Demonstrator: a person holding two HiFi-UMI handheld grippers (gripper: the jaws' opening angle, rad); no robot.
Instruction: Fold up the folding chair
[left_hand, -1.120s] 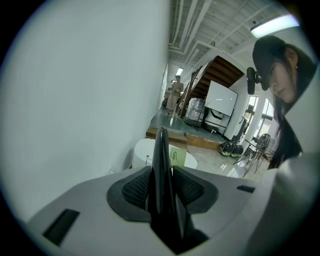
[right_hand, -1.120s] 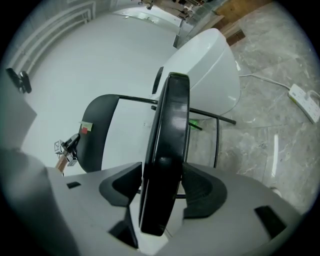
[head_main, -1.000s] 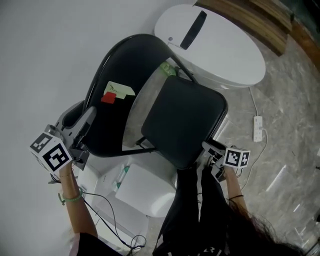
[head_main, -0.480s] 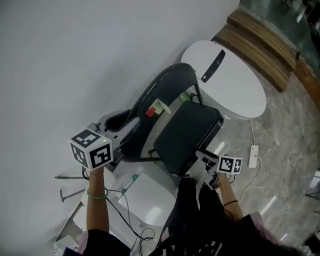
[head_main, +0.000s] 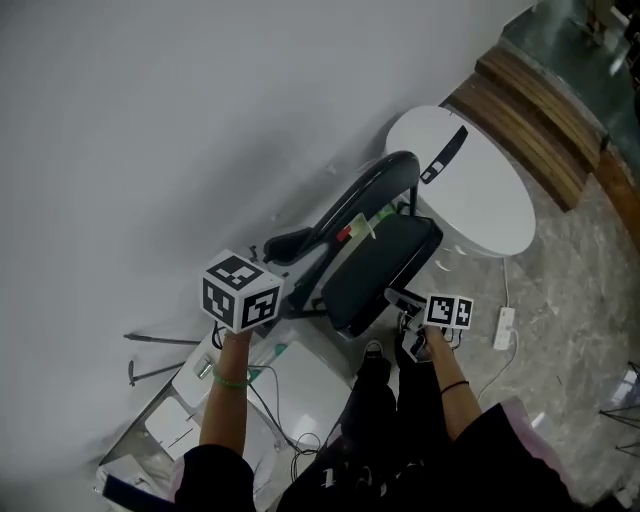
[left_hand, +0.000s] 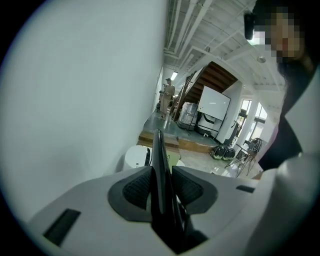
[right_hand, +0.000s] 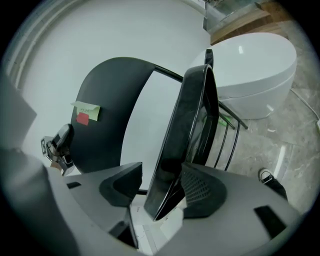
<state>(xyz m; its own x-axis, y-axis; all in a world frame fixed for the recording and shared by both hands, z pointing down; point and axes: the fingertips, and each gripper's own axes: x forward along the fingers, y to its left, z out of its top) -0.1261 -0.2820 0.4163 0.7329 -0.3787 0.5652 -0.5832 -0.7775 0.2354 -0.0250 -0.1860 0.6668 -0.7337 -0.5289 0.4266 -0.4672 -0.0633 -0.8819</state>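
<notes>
The black folding chair stands against the white wall, its seat (head_main: 380, 262) tipped up steeply towards the curved backrest (head_main: 365, 195). My left gripper (head_main: 287, 245) is shut on the backrest's side edge (left_hand: 159, 165), with both pads pressed on the thin black rim. My right gripper (head_main: 402, 298) is shut on the seat's front edge (right_hand: 187, 130), which runs up between its jaws. A green note (right_hand: 86, 107) and a red note (right_hand: 81, 118) are stuck on the backrest (right_hand: 107, 115). The right gripper view also catches the left gripper (right_hand: 60, 145) at the backrest's rim.
A round white table (head_main: 480, 190) stands just behind the chair, with a wooden step (head_main: 545, 100) beyond it. A white power strip (head_main: 502, 322) lies on the stone floor at the right. White boxes and cables (head_main: 300, 385) sit by the person's feet.
The seat has swung up from nearly flat to steeply tilted, closing on the backrest. Both grippers have risen with the chair parts, and the head view has pulled back and higher.
</notes>
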